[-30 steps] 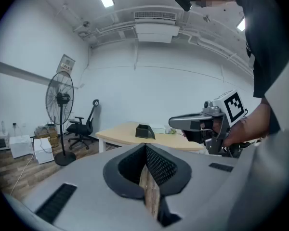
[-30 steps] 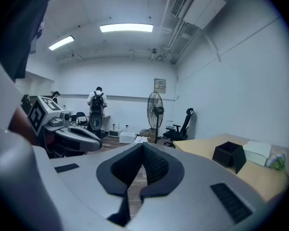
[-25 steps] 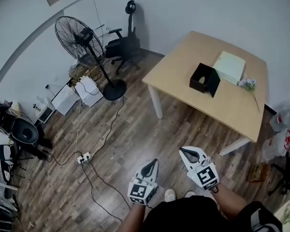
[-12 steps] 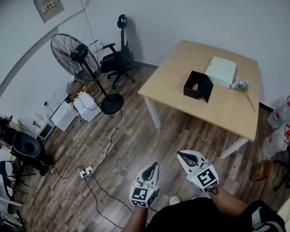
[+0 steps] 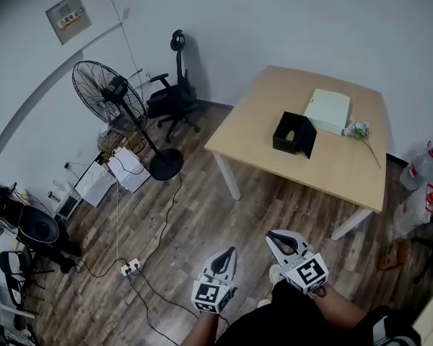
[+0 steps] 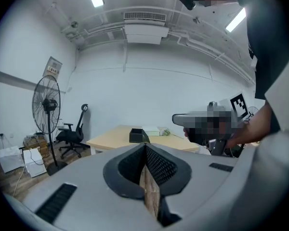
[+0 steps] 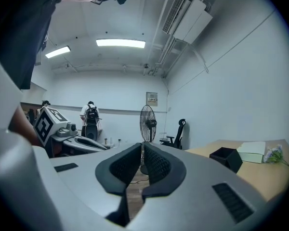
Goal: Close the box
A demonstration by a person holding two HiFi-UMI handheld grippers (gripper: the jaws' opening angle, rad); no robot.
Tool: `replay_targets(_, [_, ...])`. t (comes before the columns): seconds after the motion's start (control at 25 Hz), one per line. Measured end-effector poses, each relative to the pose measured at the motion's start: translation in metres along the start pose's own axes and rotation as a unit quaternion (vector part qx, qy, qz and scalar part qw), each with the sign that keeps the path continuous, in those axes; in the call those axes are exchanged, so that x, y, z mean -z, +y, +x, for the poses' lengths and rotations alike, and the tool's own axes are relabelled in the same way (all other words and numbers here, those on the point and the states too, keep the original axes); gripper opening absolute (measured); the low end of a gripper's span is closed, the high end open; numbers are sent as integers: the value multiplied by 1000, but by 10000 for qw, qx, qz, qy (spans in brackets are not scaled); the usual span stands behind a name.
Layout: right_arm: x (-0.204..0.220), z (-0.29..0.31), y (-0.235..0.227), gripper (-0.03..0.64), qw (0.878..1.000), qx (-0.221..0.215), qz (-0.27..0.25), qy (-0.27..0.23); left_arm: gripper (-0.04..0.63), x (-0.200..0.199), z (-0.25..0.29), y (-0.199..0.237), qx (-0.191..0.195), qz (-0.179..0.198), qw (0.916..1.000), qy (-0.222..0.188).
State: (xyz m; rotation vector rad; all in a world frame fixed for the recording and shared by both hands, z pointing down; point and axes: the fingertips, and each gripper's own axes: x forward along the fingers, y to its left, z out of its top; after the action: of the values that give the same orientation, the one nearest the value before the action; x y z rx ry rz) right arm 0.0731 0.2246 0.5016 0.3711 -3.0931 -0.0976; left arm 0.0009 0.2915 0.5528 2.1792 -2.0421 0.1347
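Left gripper view is showing the left gripper point(image 6: 145, 150) with its black, dimple-textured fingers point(image 6: 160, 166) pressing together along one seam, clenched on nothing. In the right gripper view the right gripper point(image 7: 140, 150) is just beginning to open: its matching textured fingers point(image 7: 157, 165) are parting by a thin slit, and nothing is sitting between them. Behind the pads both tools are widening into smooth, rounded grey shells with slotted vents, each carrying a white cube printed with black square markers. In the head view both are hanging low in front of the person's dark-clothed body, side by side and slightly apart. Their bare forearms are reaching forward and the tips are pointing ahead toward the table. Below them a brown wood-plank floor point(image 5: 202, 207) is spreading out, with a cable trailing to a power strip point(image 5: 130, 267). Well apart from both grippers, the box point(image 5: 289, 131) is sitting near the middle of the pale wooden tabletop point(image 5: 332, 168). It is small, black and square, open at the top, with its lid point(image 5: 308, 137) standing tilted at its right edge. Just beyond it a flat white carton point(image 5: 327, 109) is lying, with a flower sprig point(image 5: 361, 130) beside that. A black pedestal fan point(image 5: 105, 96) and an office chair point(image 5: 169, 96) are standing by the white wall
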Motion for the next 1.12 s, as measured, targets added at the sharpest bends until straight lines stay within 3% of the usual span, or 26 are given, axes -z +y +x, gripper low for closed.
replay_targets(0.24, [7, 20, -25, 151, 10000, -26, 4, 46, 11, -3, 32, 15, 112, 48, 9999, 30])
replay_targets(0.72, [26, 52, -127, 433, 9965, 747, 360, 86, 11, -5, 119, 50, 317, 96, 9990, 315])
replay_targets(0.88, [32, 63, -158, 474, 9956, 820, 410, 185, 11, -11, 150, 56, 393, 121, 9985, 364])
replay_targets(1.12, [40, 78, -201, 485, 9942, 907, 512, 277, 11, -22, 195, 66, 518, 215, 9974, 442])
